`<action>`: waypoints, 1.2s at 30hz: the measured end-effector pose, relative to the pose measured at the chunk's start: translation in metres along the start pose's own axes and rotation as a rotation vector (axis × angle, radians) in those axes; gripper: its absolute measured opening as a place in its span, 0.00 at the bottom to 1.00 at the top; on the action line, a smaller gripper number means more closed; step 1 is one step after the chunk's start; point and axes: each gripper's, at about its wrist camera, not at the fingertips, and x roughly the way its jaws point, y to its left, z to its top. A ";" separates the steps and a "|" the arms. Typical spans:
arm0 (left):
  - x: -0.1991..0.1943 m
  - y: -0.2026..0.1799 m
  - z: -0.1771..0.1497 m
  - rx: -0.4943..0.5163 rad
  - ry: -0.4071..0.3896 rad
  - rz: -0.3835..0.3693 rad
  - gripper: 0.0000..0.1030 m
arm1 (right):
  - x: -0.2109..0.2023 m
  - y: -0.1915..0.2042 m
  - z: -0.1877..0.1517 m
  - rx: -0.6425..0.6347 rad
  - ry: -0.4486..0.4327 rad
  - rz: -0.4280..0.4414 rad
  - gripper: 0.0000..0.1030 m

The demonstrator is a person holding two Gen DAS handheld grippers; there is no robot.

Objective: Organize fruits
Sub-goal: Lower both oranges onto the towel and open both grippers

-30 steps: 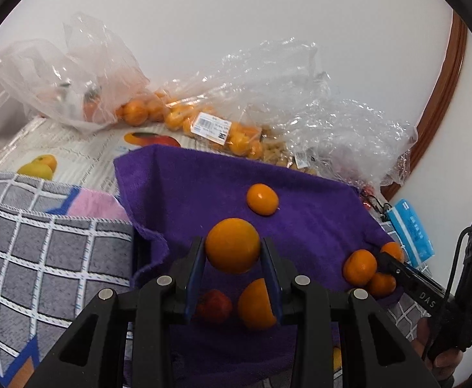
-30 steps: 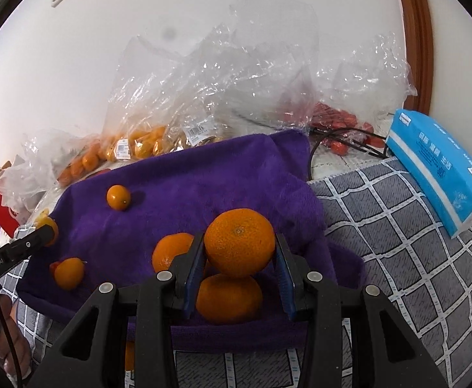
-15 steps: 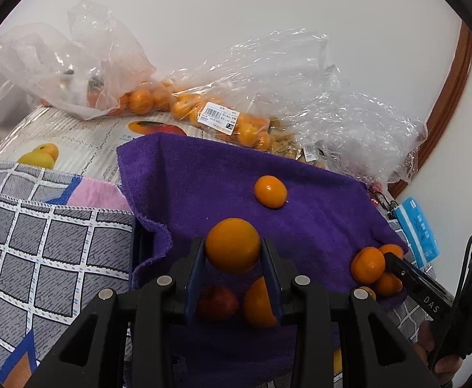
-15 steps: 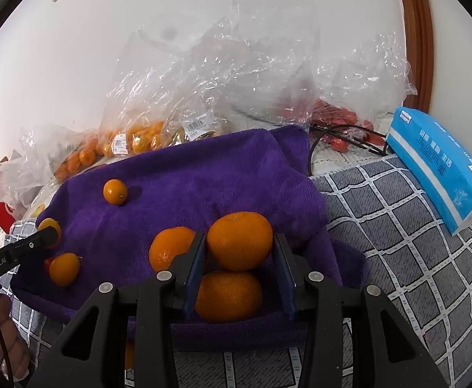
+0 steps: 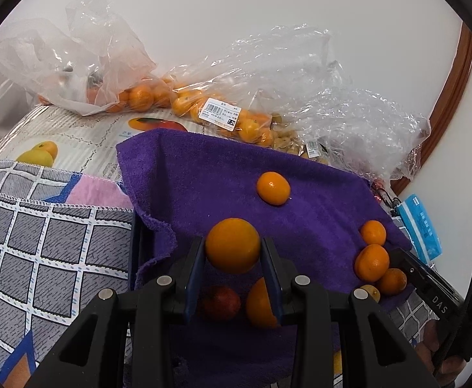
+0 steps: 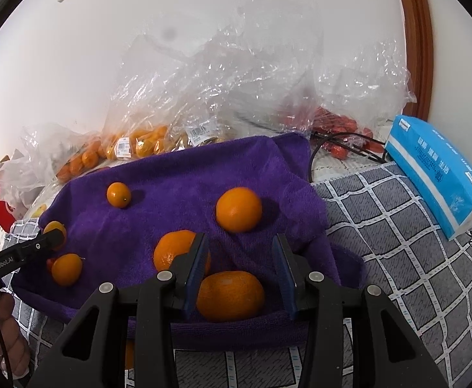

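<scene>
My right gripper (image 6: 239,266) now stands open with nothing between its pads; the orange (image 6: 239,209) it clamped a moment ago lies free on the purple towel (image 6: 171,174), just beyond the fingertips and toward the towel's right edge. Being round, it shows no long axis, and I cannot tell where its stem end points. My left gripper (image 5: 232,266) keeps its narrow clamp on a smaller orange (image 5: 232,245), held above the towel's near left corner. More oranges (image 6: 230,296) rest at the towel's near edge.
</scene>
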 end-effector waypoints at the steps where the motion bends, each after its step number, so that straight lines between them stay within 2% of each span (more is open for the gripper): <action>1: 0.000 0.000 0.000 0.000 0.000 0.001 0.32 | -0.001 0.000 0.000 -0.002 -0.004 0.000 0.41; 22: -0.004 0.000 0.000 0.009 -0.018 0.002 0.32 | -0.004 0.004 0.001 -0.011 -0.025 -0.019 0.47; 31: -0.009 0.001 0.001 0.001 -0.038 -0.004 0.42 | -0.007 0.007 0.000 -0.026 -0.033 -0.028 0.49; 36: -0.009 0.000 0.001 0.003 -0.038 -0.002 0.43 | -0.009 0.010 0.000 -0.038 -0.041 -0.027 0.49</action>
